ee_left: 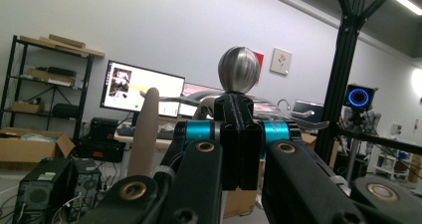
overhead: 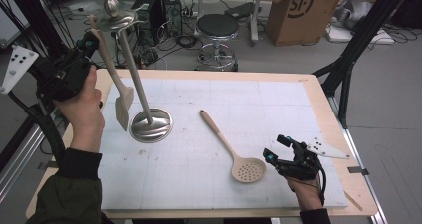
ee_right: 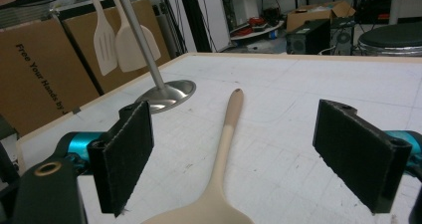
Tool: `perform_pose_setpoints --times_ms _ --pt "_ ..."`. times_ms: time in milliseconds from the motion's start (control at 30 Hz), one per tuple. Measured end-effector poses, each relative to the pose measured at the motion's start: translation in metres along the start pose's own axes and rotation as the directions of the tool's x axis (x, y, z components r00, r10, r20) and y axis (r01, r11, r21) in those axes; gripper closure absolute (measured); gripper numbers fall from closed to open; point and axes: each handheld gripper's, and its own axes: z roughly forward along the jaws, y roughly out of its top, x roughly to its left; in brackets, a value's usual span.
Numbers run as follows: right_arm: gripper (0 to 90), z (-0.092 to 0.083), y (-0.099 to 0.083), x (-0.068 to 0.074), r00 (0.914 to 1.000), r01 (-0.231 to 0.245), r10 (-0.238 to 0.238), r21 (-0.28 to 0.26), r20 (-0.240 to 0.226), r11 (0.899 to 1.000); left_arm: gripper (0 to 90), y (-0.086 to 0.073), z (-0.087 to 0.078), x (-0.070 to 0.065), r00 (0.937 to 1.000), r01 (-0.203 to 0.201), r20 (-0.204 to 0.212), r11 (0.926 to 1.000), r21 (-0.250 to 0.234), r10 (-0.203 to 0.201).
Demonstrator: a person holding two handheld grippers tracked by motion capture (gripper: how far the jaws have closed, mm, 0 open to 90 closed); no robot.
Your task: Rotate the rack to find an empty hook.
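Cluttered lab floor behind with a stool [overhead: 217, 27] and boxes; white mat [overhead: 278, 104] covers the wooden table. Metal rack [overhead: 151, 125] stands near the mat's left edge, pole tilted in the high view, hook plate and knob on top. Left gripper [overhead: 92, 39] is clamped shut up by that plate; a spatula [overhead: 123, 107] hangs beside the pole, handle end next to the jaws. Whether the pads pinch it or it sits on a hook, cannot tell. Probably hanging it. Slotted spoon [overhead: 247, 170] lies flat toward the mat's front right, handle pointing at the rack. Right gripper [overhead: 275, 153] rests jaws wide, empty, straddling the spoon's bowl end, likely staged to grab it next.
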Motion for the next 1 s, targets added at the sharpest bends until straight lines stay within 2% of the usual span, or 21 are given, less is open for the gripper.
perform_pose_setpoints --times_ms 467,633,833,933,1000 --pt "15.4 -0.001 0.000 0.000 1.0000 -0.001 0.001 -0.003 0.002 1.000 90.0 0.002 0.000 0.007 0.9998 0.020 -0.006 0.9998 -0.001 -0.020" --pt "15.3 0.000 0.000 0.000 1.0000 -0.001 0.001 0.000 0.000 1.000 90.0 0.005 0.003 0.014 0.9993 0.035 -0.008 0.9993 0.013 -0.035" --pt "15.3 0.000 0.000 0.000 1.0000 -0.001 0.001 0.003 -0.001 1.000 89.8 0.008 0.005 0.021 0.9984 0.052 0.020 0.9981 0.032 -0.053" --pt "15.3 0.001 -0.001 0.001 1.0000 0.001 -0.001 0.001 -0.002 1.000 89.8 0.008 0.003 0.019 0.9980 0.055 0.030 0.9981 0.026 -0.056" --pt "15.3 0.001 -0.001 0.001 1.0000 0.000 0.000 0.006 -0.003 1.000 89.5 0.006 0.002 0.019 0.9962 0.068 0.054 0.9975 0.019 -0.069"
